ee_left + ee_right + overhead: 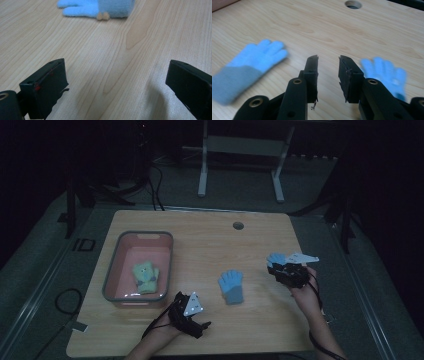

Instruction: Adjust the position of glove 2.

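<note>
Gaping wide, left claw [117, 82] holds nothing; right claw [328, 68] narrower.

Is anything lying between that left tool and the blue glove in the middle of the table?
Nothing visible does. The left tool stands open over bare wood, and the table runs clear up to the blue glove ahead of it.

Dim room. Light wooden table [210, 245] with round cable hole [238, 226] stands on grey floor [35, 270]; white metal frame [240, 150] behind.
</note>
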Available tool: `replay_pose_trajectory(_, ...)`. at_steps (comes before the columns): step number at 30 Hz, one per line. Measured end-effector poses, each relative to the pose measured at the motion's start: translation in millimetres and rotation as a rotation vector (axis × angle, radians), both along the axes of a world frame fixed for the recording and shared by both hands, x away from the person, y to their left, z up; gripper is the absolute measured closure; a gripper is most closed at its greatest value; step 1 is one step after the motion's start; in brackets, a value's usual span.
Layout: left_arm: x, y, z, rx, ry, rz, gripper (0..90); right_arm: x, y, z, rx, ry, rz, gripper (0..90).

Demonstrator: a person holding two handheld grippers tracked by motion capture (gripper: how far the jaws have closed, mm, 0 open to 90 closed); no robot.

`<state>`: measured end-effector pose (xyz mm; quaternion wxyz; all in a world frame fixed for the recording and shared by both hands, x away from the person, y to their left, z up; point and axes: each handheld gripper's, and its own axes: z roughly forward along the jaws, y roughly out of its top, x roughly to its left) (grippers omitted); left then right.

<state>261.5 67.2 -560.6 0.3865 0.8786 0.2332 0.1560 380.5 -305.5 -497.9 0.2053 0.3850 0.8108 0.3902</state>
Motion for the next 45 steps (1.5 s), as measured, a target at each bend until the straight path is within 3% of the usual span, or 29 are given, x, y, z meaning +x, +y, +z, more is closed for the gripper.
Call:
replay_pose_trajectory(5,-0.4,0.0,0.1,-0.003,-0.002,-0.002,3.7,15.1,-26.2,-6.3,-0.016,0.016,-0.046,69.8)
replay_pose_trajectory(11,-0.2,0.2,-0.1,-0.004,-0.001,0.001,3.8,34.1,-42.8,-22.5,-0.056,0.061,-0.074,67.6)
replay_pose_trajectory(20,0.4,0.3,-0.1,-0.007,0.0,0.002,3.8,53.7,-51.2,-43.0,-0.081,0.13,-0.105,65.2)
replay_pose_trajectory(23,-0.1,0.0,-0.2,-0.007,0.0,0.0,3.8,55.0,-51.2,-46.1,-0.084,0.125,-0.099,65.9)
replay_pose_trajectory(28,-0.3,-0.1,-0.3,-0.006,-0.001,-0.001,3.8,53.1,-48.4,-47.1,-0.075,0.134,-0.112,82.3)
replay_pose_trajectory(31,0.2,-0.5,0.1,-0.002,-0.001,0.004,3.7,50.7,-44.1,-47.6,-0.07,0.131,-0.153,85.7)
replay_pose_trajectory(35,0.3,-0.8,1.4,-0.008,0.001,0.005,3.8,47.1,-41.5,-45.3,0.012,0.168,-0.232,87.5)
replay_pose_trajectory(37,-0.2,-0.9,1.8,-0.009,-0.001,0.006,3.7,39.8,-37.9,-36.1,0.047,0.159,-0.273,87.8)
replay_pose_trajectory(42,0.4,-0.7,2.5,-0.007,-0.001,0.012,3.8,24.8,-28.9,-16.1,0.057,0.134,-0.302,88.0)
replay_pose_trajectory(45,0.3,-1.3,2.1,-0.001,0.001,0.007,3.8,5.9,-19.9,-0.5,0.069,0.112,-0.341,88.0)
